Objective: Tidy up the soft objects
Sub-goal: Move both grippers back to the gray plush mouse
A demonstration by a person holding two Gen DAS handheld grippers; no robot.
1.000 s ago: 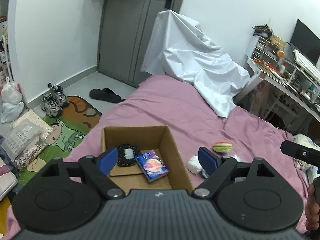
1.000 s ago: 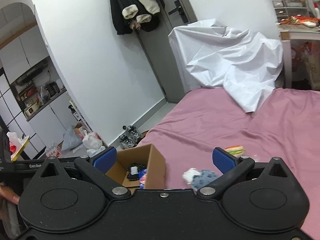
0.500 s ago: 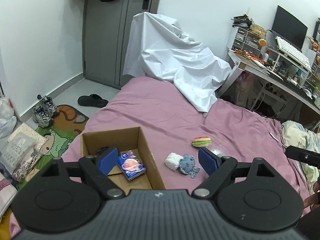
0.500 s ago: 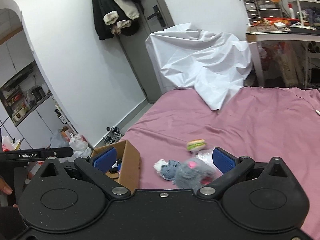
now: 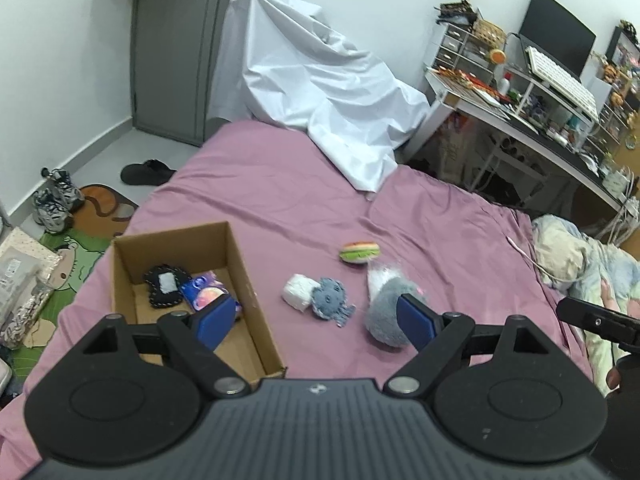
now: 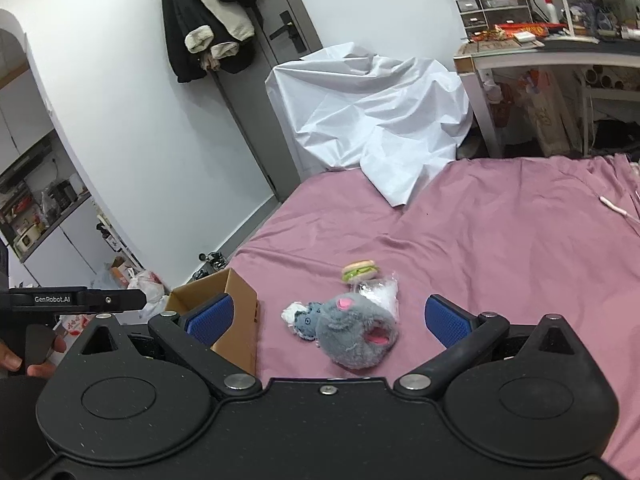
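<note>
Scanning from the left, I have the cardboard box (image 5: 244, 280) on the pink bedspread (image 5: 280, 184), already holding a black knitted piece (image 5: 164, 286) and a blue printed pack (image 5: 208, 290). My left gripper (image 5: 316, 320) hangs above the box's near corner with its jaws spread wide and nothing between them. Just right of the box lie a white bundle (image 5: 297, 291) touching a small blue octopus toy (image 5: 330, 300), then the grey plush mouse (image 6: 356, 332), with a crinkled clear bag (image 6: 380, 292) and a burger toy (image 6: 360, 270) behind it. My right gripper (image 6: 328, 320) is likewise released, its jaws standing to either side of the mouse without pressing it. I judge the mouse to be the next pick. The risk is that the octopus sits tight against the mouse's left flank, so a closing jaw could catch it too, or shove it into the bundle. The mouse is round and squashy; a shallow pinch may let it squirt out. The right gripper's left finger is also close to the box wall and could knock it.
</note>
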